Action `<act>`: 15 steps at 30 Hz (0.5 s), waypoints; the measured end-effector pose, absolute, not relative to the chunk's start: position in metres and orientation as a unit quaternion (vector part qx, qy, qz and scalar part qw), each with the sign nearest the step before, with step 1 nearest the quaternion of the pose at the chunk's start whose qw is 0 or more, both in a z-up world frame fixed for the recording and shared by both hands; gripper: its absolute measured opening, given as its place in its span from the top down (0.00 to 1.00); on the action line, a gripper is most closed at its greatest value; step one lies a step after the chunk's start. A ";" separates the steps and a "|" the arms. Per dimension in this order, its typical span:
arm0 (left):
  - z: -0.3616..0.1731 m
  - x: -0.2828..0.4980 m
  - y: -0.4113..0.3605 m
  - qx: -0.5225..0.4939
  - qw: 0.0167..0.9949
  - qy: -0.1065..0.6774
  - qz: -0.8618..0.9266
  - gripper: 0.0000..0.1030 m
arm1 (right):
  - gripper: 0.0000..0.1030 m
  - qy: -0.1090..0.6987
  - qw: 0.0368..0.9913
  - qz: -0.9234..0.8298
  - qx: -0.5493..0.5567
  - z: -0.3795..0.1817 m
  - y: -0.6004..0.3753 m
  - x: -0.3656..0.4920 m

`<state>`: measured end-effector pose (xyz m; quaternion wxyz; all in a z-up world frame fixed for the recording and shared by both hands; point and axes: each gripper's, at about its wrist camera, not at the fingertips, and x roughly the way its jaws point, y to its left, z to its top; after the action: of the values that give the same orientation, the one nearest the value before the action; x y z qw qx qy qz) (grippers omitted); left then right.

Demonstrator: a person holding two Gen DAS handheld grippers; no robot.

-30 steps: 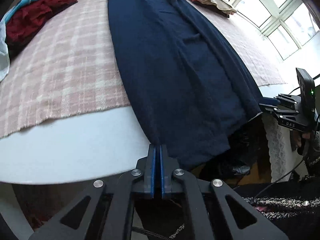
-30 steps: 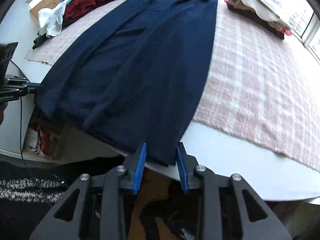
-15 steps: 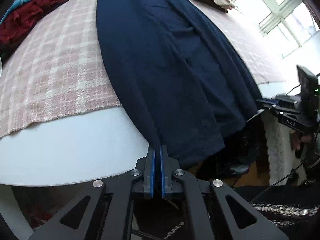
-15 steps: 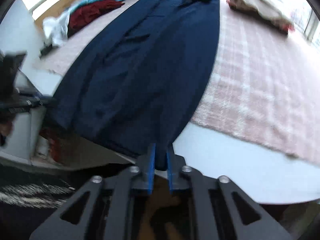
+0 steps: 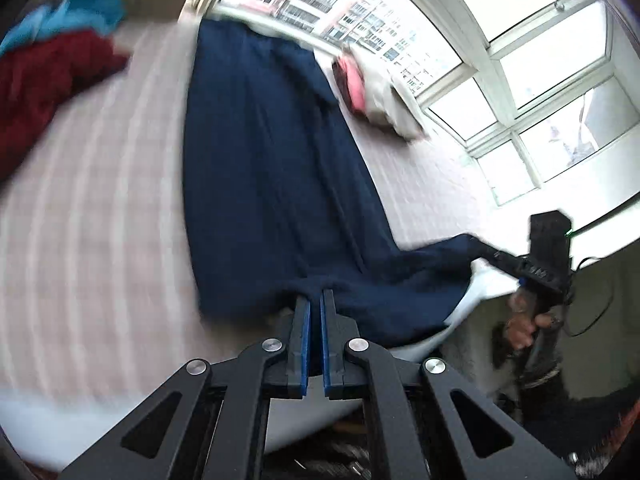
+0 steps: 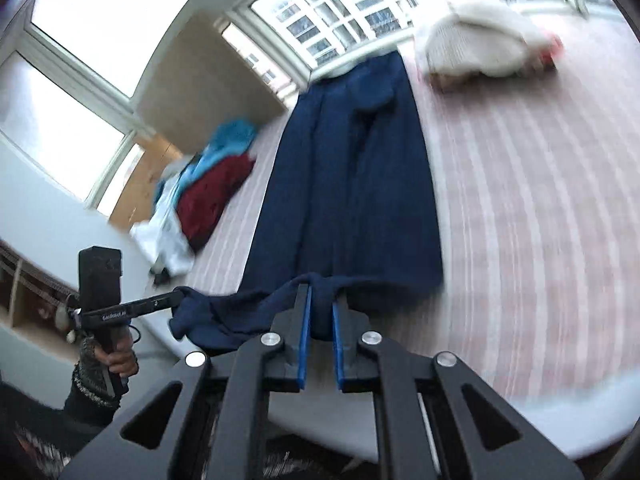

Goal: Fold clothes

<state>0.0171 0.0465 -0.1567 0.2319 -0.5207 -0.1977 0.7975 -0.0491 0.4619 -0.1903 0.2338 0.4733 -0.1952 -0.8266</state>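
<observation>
1. The navy garment (image 5: 256, 168) lies lengthwise on the pink plaid cover (image 5: 92, 208), its near hem lifted off the bed.
2. The left gripper (image 5: 315, 300) pinches one hem corner; the right gripper (image 6: 321, 296) pinches the other.
3. On the cover, to the left: a maroon and teal clothes heap (image 6: 216, 184).
4. To the right: a cream pile (image 6: 476, 40) near the window (image 5: 540, 92).

Black tool (image 5: 315, 300), blue finger pads (image 5: 306, 344)
</observation>
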 end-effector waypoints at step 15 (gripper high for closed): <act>-0.195 -0.102 0.022 -0.560 0.232 -0.102 0.789 0.59 | 0.55 -0.074 0.159 -0.826 0.535 -0.221 0.416 -0.159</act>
<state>-0.1021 0.0215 -0.1947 0.2316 -0.5601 -0.1025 0.7888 -0.1594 0.4157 -0.2209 0.1589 0.5355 -0.0739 -0.8262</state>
